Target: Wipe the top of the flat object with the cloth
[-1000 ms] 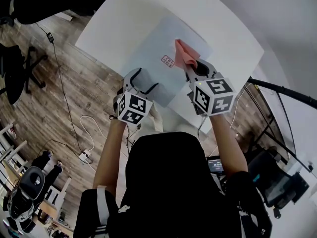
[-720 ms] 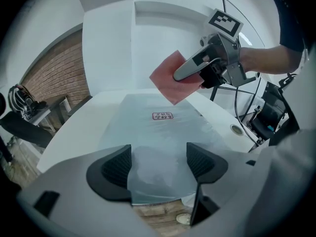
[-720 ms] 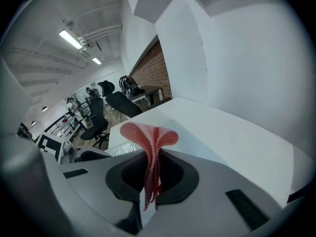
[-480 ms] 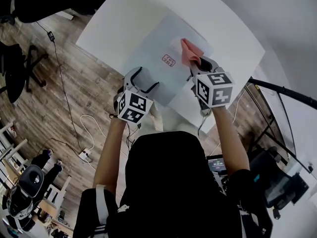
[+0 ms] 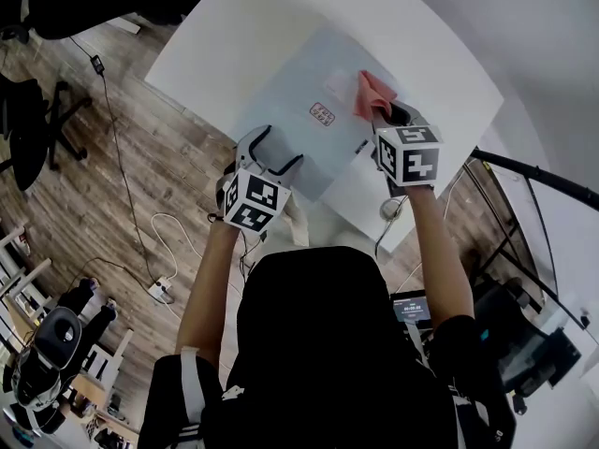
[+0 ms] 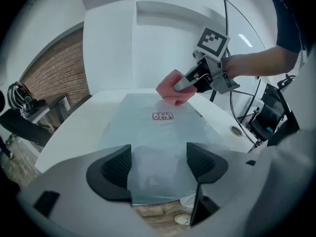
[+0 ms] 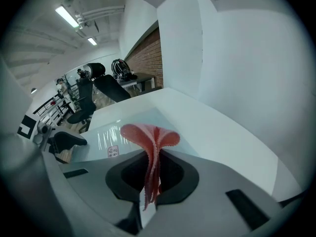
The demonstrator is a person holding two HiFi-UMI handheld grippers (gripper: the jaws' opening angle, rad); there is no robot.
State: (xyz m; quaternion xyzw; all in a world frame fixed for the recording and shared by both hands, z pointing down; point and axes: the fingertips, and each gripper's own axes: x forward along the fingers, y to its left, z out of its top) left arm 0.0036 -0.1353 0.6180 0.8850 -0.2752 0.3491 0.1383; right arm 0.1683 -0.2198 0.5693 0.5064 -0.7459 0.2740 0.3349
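Pink cloth (image 5: pixel 372 94), one, is sitting clamped in right gripper (image 7: pixel 150 174); left gripper (image 6: pixel 158 164) is gaping empty over one flat sheet (image 5: pixel 285 101), red label (image 6: pixel 162 116) unreadable.

A white table (image 5: pixel 234 36) stands on a wooden floor (image 5: pixel 159 171); a black office chair (image 5: pixel 33 124) and a power strip (image 5: pixel 161 295) sit nearby.
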